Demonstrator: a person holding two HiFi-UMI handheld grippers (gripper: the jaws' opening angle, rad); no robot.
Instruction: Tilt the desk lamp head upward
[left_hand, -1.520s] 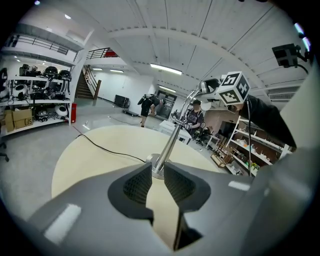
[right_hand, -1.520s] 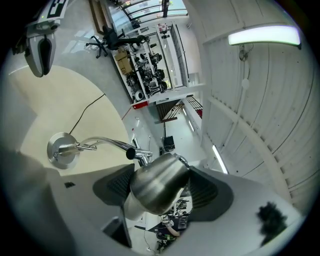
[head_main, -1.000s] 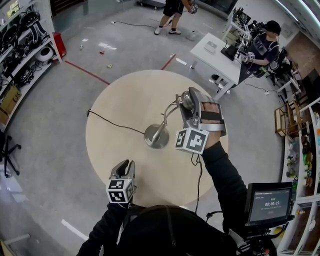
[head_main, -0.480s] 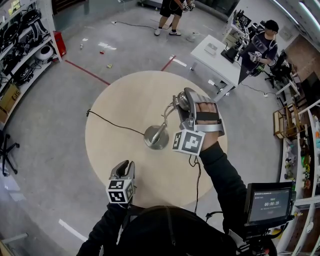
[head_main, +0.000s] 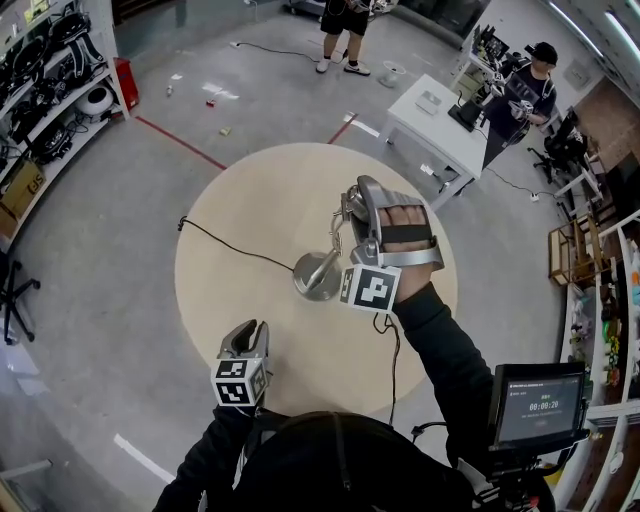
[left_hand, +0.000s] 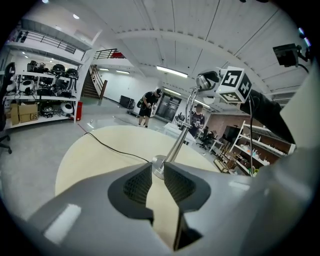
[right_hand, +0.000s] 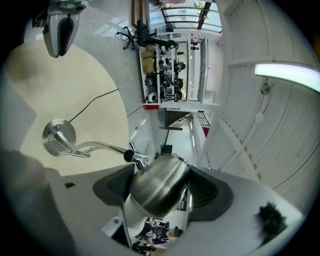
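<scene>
A brushed-metal desk lamp stands mid-table on its round base (head_main: 318, 276), with a curved arm (right_hand: 100, 146) rising to the domed lamp head (right_hand: 159, 185). My right gripper (right_hand: 161, 192) is shut on that head, one pad on each side of the dome, which tilts toward the camera. In the head view the right gripper (head_main: 360, 212) sits above and to the right of the base. My left gripper (head_main: 250, 332) hovers low near the table's front edge, shut and holding nothing, pointing at the lamp base (left_hand: 161, 162).
A black cord (head_main: 225, 243) runs from the lamp base to the left edge of the round table (head_main: 240, 200). A white desk (head_main: 440, 120) and people stand beyond it, shelves (head_main: 45, 60) at the far left, a monitor (head_main: 540, 405) at the lower right.
The right gripper has shifted slightly left and turned with the lamp head in it. The left gripper has stayed in place.
</scene>
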